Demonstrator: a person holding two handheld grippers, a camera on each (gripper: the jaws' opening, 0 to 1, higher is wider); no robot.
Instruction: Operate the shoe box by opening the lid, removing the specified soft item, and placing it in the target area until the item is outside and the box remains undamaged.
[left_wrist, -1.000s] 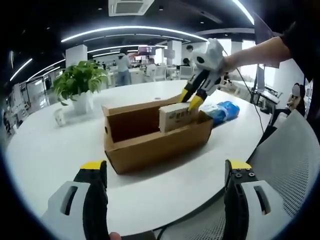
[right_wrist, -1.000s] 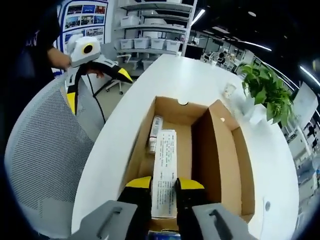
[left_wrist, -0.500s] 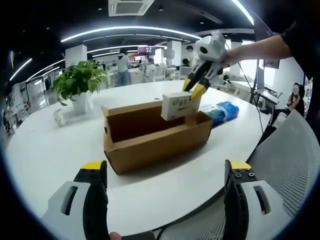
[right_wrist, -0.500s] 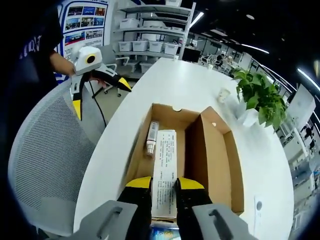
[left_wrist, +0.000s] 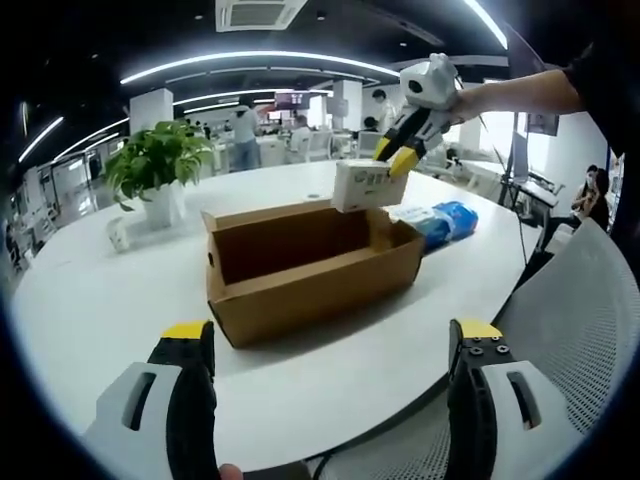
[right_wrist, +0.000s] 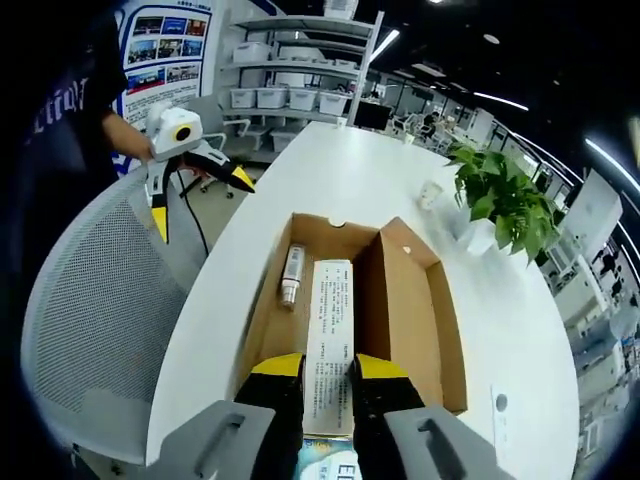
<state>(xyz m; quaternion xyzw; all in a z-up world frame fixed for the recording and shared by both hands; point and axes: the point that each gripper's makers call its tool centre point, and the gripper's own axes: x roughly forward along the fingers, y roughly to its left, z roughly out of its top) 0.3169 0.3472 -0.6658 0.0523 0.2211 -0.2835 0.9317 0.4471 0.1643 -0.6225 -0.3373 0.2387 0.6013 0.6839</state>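
The brown cardboard shoe box (left_wrist: 310, 265) stands open on the white table (left_wrist: 90, 300), its lid flap (right_wrist: 402, 300) upright along one long side. My right gripper (left_wrist: 398, 158) is shut on a white printed packet (left_wrist: 368, 185) and holds it in the air above the box's far end. In the right gripper view the packet (right_wrist: 330, 340) runs forward from between the shut jaws of that gripper (right_wrist: 328, 366), over the box (right_wrist: 270, 310). A small tube (right_wrist: 291, 275) lies inside. My left gripper (left_wrist: 330, 340) is open and holds nothing, off the table's near edge; it also appears as the left gripper (right_wrist: 190, 175).
A blue-and-white packet (left_wrist: 445, 220) lies on the table beyond the box. A potted plant (left_wrist: 160, 165) and a small cup (left_wrist: 120, 235) stand at the far left. A grey mesh chair (left_wrist: 590, 320) sits beside the table edge. A person's arm (left_wrist: 520, 95) holds the right gripper.
The right gripper has lifted the white packet from inside the box to above its rim. The left gripper has stayed where it was, open.
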